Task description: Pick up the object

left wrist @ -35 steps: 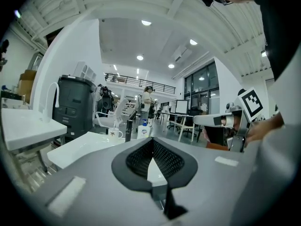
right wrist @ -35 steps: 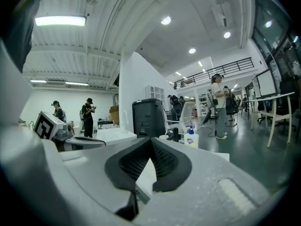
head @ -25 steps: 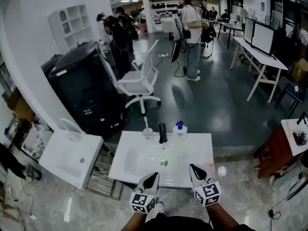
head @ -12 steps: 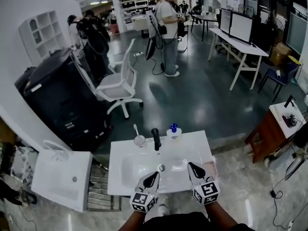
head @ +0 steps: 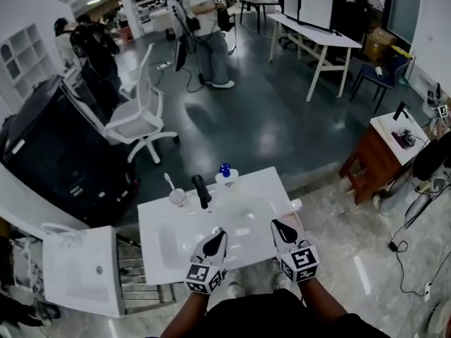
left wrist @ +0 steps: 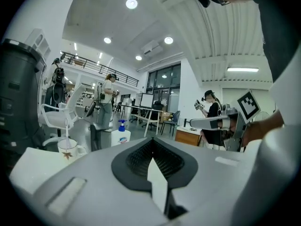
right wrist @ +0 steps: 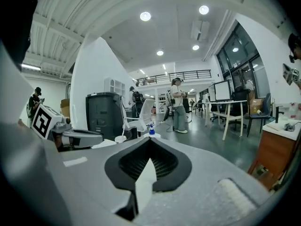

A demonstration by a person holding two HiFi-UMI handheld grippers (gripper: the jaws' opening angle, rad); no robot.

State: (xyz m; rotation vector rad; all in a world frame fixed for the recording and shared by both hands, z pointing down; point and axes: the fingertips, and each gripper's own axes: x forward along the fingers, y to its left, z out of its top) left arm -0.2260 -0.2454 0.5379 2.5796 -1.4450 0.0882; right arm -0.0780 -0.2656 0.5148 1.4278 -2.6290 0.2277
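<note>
A white sink [head: 149,220] stands in front of me in the head view. At its far edge are a black faucet [head: 201,191], a white cup holding a toothbrush [head: 176,196] and a soap bottle with a blue pump [head: 225,175]. My left gripper [head: 218,236] hovers over the sink's near part, shut and empty. My right gripper [head: 277,225] is beside it, also shut and empty. In the left gripper view the closed gripper [left wrist: 151,146] points towards the cup [left wrist: 68,149] and bottle [left wrist: 121,135]. The right gripper [right wrist: 149,147] faces the bottle [right wrist: 150,130].
A second white sink [head: 77,270] lies at the left beside a black cabinet [head: 49,146]. A white office chair [head: 137,118] stands beyond. A small wooden table [head: 380,153] is at the right. People stand far back by the desks.
Both grippers have edged forward over the sink's near rim. The head view has swung, so the sink and room sit further left and lower.
</note>
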